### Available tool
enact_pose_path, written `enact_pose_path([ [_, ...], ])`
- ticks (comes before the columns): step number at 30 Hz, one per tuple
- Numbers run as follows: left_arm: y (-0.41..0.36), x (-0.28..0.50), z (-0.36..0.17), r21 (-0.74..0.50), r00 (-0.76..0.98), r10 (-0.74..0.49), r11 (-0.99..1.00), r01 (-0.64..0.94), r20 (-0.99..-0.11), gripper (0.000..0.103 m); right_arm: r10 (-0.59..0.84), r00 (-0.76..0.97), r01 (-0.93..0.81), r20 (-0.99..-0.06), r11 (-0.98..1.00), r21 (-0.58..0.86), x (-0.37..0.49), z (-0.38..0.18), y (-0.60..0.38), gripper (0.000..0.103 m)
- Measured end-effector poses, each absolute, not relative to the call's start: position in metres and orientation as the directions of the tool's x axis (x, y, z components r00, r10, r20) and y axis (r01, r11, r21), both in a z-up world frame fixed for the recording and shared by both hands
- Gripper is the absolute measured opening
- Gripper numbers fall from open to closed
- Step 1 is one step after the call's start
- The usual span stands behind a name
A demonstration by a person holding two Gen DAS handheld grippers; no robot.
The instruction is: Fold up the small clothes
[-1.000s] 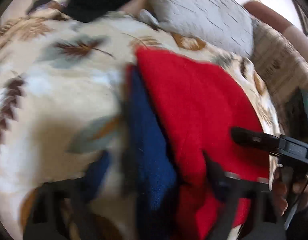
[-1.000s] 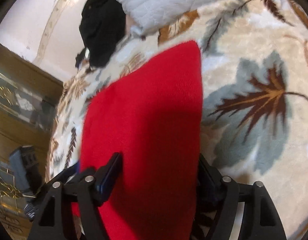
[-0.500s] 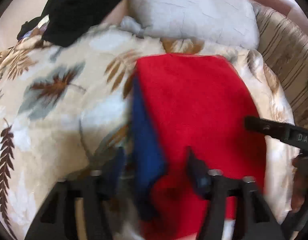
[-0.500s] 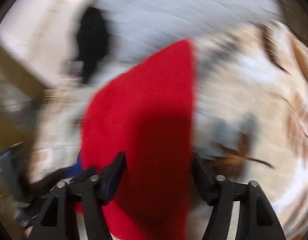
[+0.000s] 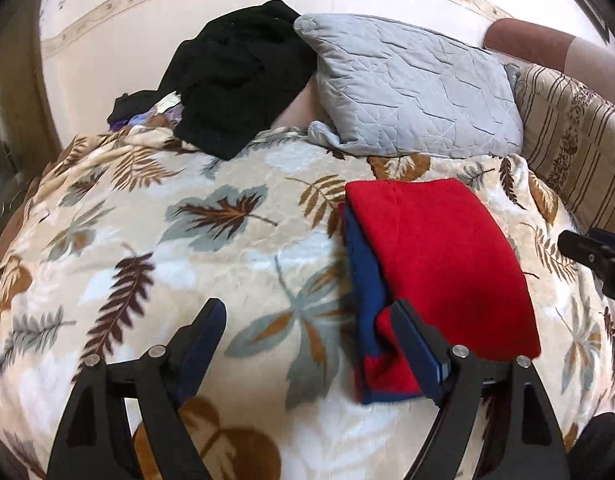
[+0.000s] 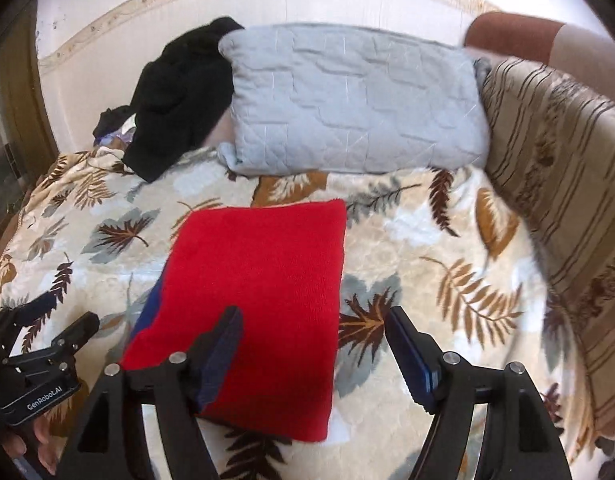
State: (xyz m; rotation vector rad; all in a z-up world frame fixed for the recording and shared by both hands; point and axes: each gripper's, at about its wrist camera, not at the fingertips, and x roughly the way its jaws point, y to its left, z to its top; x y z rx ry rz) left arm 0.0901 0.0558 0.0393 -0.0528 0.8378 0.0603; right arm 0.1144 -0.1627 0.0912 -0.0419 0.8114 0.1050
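Note:
A folded red and blue garment (image 5: 435, 264) (image 6: 263, 300) lies flat on the leaf-patterned blanket (image 5: 187, 248) (image 6: 447, 280). Its blue layer shows along the left edge, under the red. My left gripper (image 5: 307, 336) hovers above the blanket at the garment's near left corner, jaws opening, nothing between them. My right gripper (image 6: 313, 338) hangs over the garment's near right edge, jaws also opening and apart from the cloth. The right gripper's tip shows at the right rim of the left wrist view.
A heap of black clothes (image 5: 235, 80) (image 6: 175, 96) lies at the back left against the wall. A grey quilted pillow (image 5: 411, 88) (image 6: 355, 100) sits at the back centre. A striped cushion (image 6: 559, 184) lines the right side.
Both grippers have let go of the folded garment, lifted up and back from it, and their jaws have spread wider. The garment stays flat on the blanket.

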Motion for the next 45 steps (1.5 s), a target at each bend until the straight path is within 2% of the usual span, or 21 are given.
enact_pose_path([
  [10,0.055,0.054,0.055,0.002,0.691,0.069,0.995,-0.096,-0.720,0.085,0.004,0.712,-0.066,-0.702,0.996,-0.062,0.078,0.108,-0.155,0.078],
  [12,0.052,0.051,0.057,0.018,0.685,0.090,0.994,-0.112,-0.723,0.090,0.022,0.695,-0.071,-0.719,0.997,-0.039,0.074,0.106,-0.156,0.082],
  [15,0.047,0.047,0.057,0.044,0.678,0.119,0.991,-0.126,-0.725,0.092,0.103,0.636,-0.116,-0.765,0.993,0.037,0.068,0.094,-0.156,0.087],
  [19,0.043,0.043,0.055,0.043,0.651,0.120,0.990,-0.133,-0.750,0.092,0.194,0.544,-0.128,-0.816,0.981,0.148,0.060,0.070,-0.162,0.087],
  [24,0.036,0.038,0.061,0.049,0.654,0.118,0.991,-0.123,-0.747,0.092,0.220,0.515,-0.120,-0.828,0.975,0.185,0.039,0.055,-0.170,0.087],
  [32,0.027,0.037,0.065,0.021,0.635,0.083,0.994,-0.105,-0.768,0.093,0.228,0.567,-0.141,-0.791,0.974,0.179,0.022,0.068,-0.170,0.087],
  [37,0.022,0.039,0.063,0.067,0.611,0.126,0.991,-0.119,-0.782,0.093,0.222,0.597,-0.158,-0.771,0.975,0.159,0.017,0.076,-0.166,0.087],
  [45,0.023,0.038,0.064,0.062,0.617,0.122,0.991,-0.117,-0.777,0.093,0.201,0.649,-0.179,-0.733,0.978,0.109,0.011,0.088,-0.161,0.087],
])
